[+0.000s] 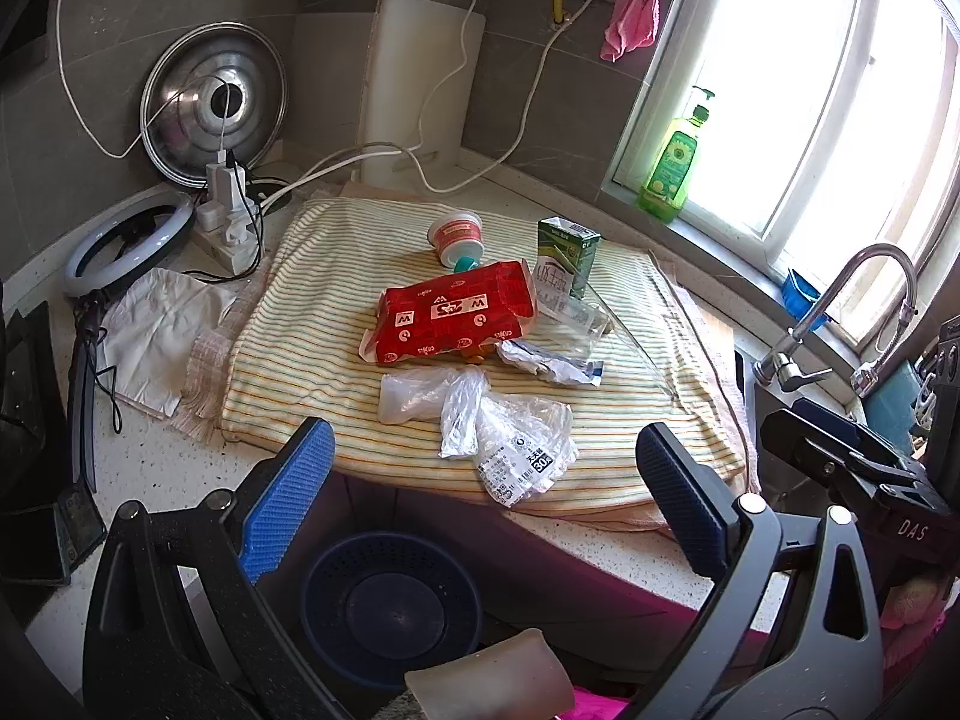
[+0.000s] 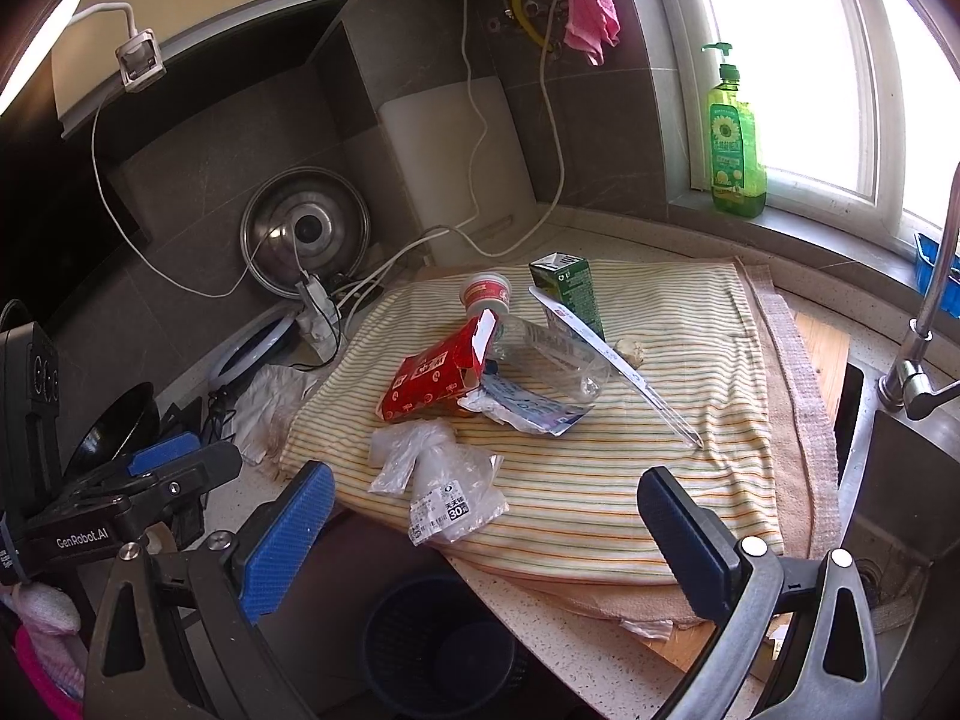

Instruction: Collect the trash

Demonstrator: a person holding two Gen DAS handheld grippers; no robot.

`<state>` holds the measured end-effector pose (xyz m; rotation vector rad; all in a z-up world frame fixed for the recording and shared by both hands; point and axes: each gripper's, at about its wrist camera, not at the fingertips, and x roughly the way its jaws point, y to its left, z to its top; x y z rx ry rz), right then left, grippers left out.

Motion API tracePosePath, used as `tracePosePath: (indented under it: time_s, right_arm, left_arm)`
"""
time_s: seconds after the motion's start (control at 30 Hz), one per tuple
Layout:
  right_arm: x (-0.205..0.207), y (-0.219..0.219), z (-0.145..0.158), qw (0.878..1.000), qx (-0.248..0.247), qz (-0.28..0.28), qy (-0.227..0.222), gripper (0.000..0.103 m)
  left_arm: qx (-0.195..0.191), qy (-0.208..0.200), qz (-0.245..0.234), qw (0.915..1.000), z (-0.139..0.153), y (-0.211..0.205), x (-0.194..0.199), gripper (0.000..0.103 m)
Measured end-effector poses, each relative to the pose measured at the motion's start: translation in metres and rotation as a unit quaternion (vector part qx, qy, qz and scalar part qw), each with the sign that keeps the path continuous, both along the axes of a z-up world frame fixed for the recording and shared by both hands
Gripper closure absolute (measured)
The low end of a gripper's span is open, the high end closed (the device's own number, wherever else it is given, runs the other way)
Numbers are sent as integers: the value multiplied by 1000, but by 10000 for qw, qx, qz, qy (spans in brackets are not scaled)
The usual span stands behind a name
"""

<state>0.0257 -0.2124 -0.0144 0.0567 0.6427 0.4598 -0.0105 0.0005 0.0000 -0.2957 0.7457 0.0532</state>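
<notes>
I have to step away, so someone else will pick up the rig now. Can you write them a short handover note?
Left tongs: open, empty, hovering at the counter edge.
Right tongs: open, empty, alongside.
On the striped yellow cloth: red cardboard carton, clear crinkled plastic bag with a printed label, crumpled white-blue wrapper, clear plastic bottle, green drink carton, small red-white cup.
Dark blue round basket sits below the counter; it looks empty.
Done: nothing visibly collected. Left: all of it.
</notes>
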Motion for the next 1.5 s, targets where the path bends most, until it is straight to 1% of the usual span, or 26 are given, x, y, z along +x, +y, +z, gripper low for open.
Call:
tracePosePath:
  time_s: [0.67,0.83,1.17,1.37,1.5]
  right_arm:
    - [6,-5,-2,10000,36,-19,81,1]
    - [9,-6,-2,9999,40,-38,111,1]
    - [14,-10,-5,9997,57,-107,189,1]
    - [21,-15,-7,9995,110,-169,253,1]
    - [27,-20,-9,9995,88,-173,267,1]
  left_arm:
    - [11,26,-33,10000,-1,1,2,1]
    - [37,73,-76,9999,-5,0,12,1]
    - [41,112,-99,9999,-10,-2,16,1]
    - [76,136,-52,9999,-14,-4,19,1]
    - [22,177,17,9998,-20,-2,21,1]
